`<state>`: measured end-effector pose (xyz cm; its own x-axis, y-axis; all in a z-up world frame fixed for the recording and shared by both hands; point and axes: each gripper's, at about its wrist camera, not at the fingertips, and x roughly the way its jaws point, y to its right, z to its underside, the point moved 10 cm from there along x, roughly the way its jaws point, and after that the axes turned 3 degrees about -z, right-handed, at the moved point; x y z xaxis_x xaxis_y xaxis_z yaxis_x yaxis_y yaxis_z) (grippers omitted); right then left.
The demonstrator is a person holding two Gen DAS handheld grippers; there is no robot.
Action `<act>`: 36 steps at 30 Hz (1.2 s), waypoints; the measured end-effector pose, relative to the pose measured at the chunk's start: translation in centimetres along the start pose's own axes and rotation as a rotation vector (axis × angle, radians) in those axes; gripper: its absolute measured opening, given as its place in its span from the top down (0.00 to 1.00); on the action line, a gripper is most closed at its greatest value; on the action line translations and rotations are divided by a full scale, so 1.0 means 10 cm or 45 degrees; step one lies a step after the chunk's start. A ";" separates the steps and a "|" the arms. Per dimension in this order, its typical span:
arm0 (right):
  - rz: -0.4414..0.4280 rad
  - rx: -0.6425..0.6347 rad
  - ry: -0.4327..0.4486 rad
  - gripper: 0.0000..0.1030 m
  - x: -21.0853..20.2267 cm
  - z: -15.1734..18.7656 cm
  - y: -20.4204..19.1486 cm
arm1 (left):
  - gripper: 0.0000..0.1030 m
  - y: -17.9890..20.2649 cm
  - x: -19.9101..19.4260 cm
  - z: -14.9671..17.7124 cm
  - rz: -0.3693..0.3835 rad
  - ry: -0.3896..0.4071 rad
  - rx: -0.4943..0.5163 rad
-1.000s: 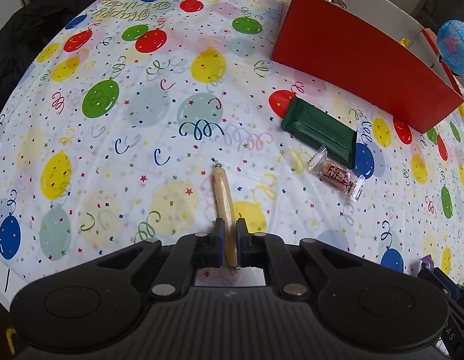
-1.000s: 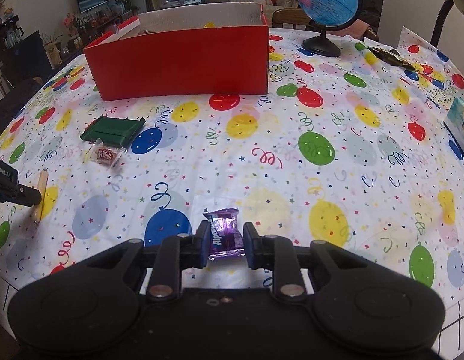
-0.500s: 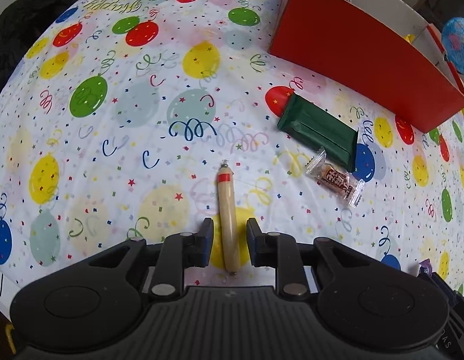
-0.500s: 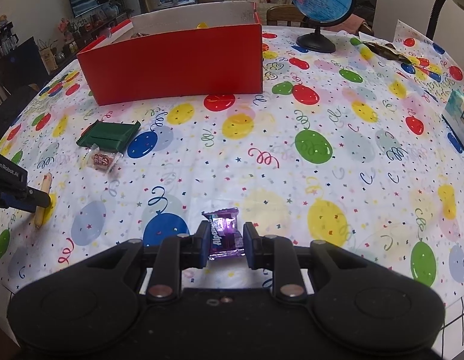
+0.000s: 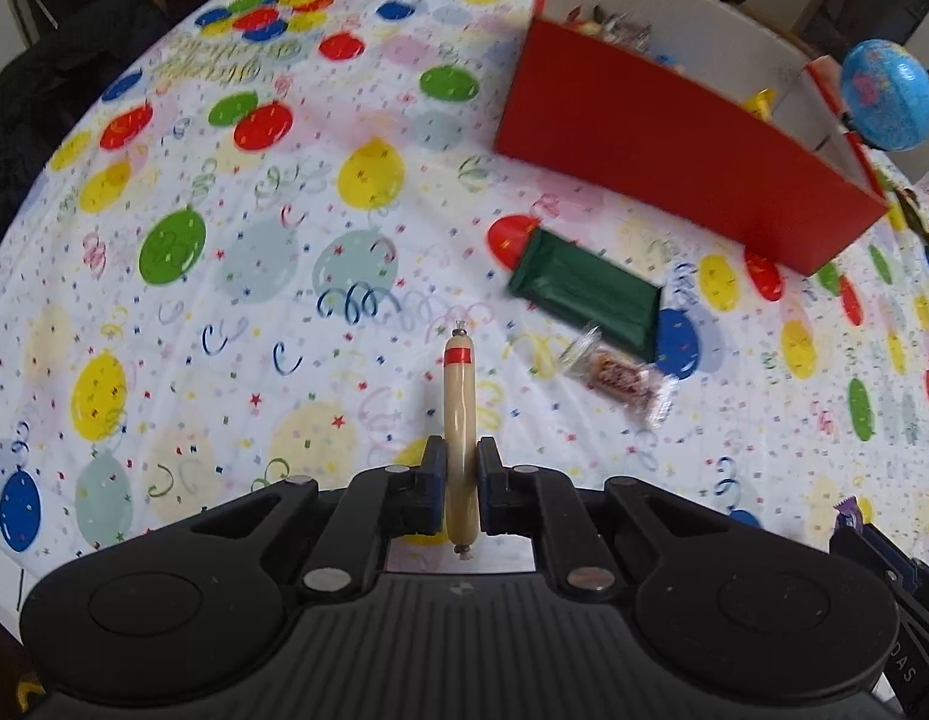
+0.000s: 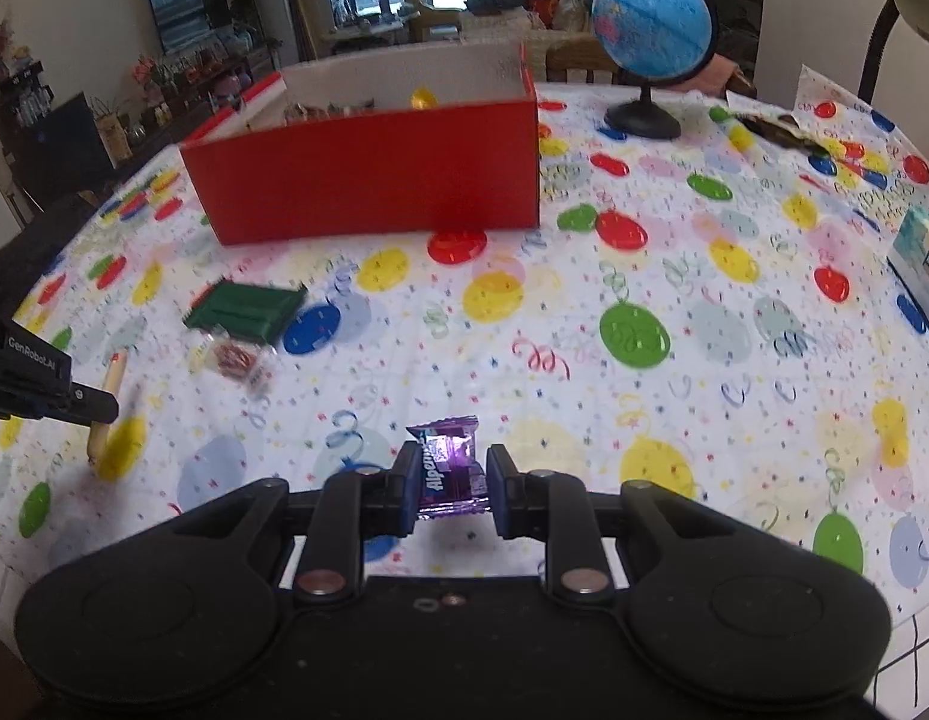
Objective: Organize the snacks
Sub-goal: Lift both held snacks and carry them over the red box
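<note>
My left gripper [image 5: 461,468] is shut on a beige sausage stick [image 5: 459,408] with a red band, held above the balloon tablecloth; it also shows in the right wrist view [image 6: 107,402]. My right gripper [image 6: 451,474] is shut on a purple Alpenliebe candy [image 6: 449,468] and holds it above the cloth. The red box [image 6: 368,174] with snacks inside stands at the back. A dark green packet [image 5: 584,294] and a clear-wrapped candy [image 5: 617,378] lie on the cloth ahead of the left gripper, to its right.
A blue globe [image 6: 650,24] on a black stand sits right of the box. A light blue box [image 6: 923,252] lies at the right table edge. Dark wrappers [image 6: 776,129] lie at the back right. The table's near edge is just below both grippers.
The left gripper opened around the sausage half a second ago, has closed on it again and lifted it. The right gripper has risen with the purple candy. Both views have moved toward the red box.
</note>
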<state>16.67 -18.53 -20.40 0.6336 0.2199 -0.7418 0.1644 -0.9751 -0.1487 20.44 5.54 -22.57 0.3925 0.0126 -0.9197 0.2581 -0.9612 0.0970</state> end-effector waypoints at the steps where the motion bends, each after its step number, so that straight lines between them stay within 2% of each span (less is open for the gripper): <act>1: -0.010 -0.003 0.018 0.79 -0.05 -0.05 -0.01 | 0.90 0.03 -0.07 -0.02 0.006 0.016 0.010; 8: -0.068 -0.025 0.123 0.79 -0.40 -0.40 -0.07 | 0.90 0.31 -0.48 -0.15 0.067 0.101 0.076; 19: -0.065 -0.087 0.268 0.79 -0.73 -1.02 -0.08 | 0.90 0.70 -0.93 -0.57 0.134 0.239 0.170; 26: -0.056 -0.081 0.302 0.79 -0.61 -1.40 -0.10 | 0.90 0.90 -0.96 -0.99 0.156 0.287 0.245; 36: 0.004 -0.068 0.289 0.79 -0.13 -1.91 -0.09 | 0.90 1.03 -0.60 -1.60 0.150 0.273 0.315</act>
<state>30.13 -17.42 -6.80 0.7870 0.2230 -0.5752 0.1980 -0.9744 -0.1069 34.90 0.02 -9.94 0.5901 -0.0704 -0.8042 -0.0114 -0.9968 0.0789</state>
